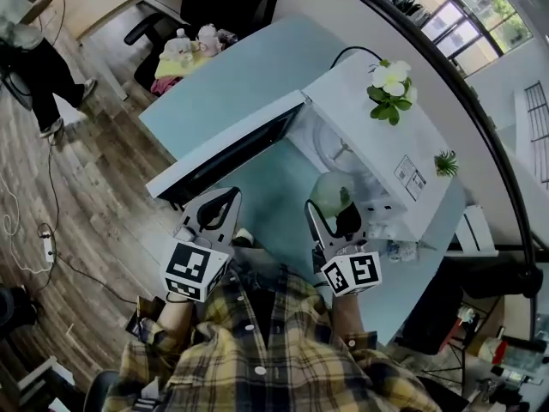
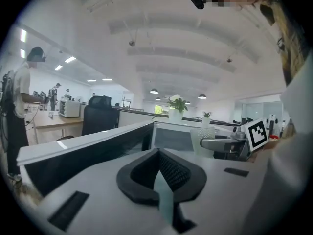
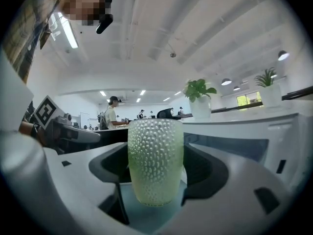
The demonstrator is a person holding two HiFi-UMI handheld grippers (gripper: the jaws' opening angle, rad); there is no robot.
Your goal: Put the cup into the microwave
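Observation:
A pale green dimpled cup (image 3: 155,173) stands upright between my right gripper's (image 3: 155,153) jaws, which are shut on its sides. In the head view the cup (image 1: 329,192) hangs just in front of the white microwave's (image 1: 386,157) open cavity, over the light blue table (image 1: 232,84). The microwave door (image 1: 225,148) is swung out to the left. My left gripper (image 1: 225,199) sits below that door, shut and empty. Its jaws (image 2: 157,153) meet at the tips, with the door (image 2: 83,155) just ahead and the cup (image 2: 202,140) off to the right.
A potted flower (image 1: 390,88) stands on top of the microwave, and a small plant (image 1: 446,163) sits beyond it. Cups and clutter (image 1: 189,48) fill the table's far end beside an office chair (image 1: 141,28). A person (image 1: 34,67) stands on the wooden floor at far left.

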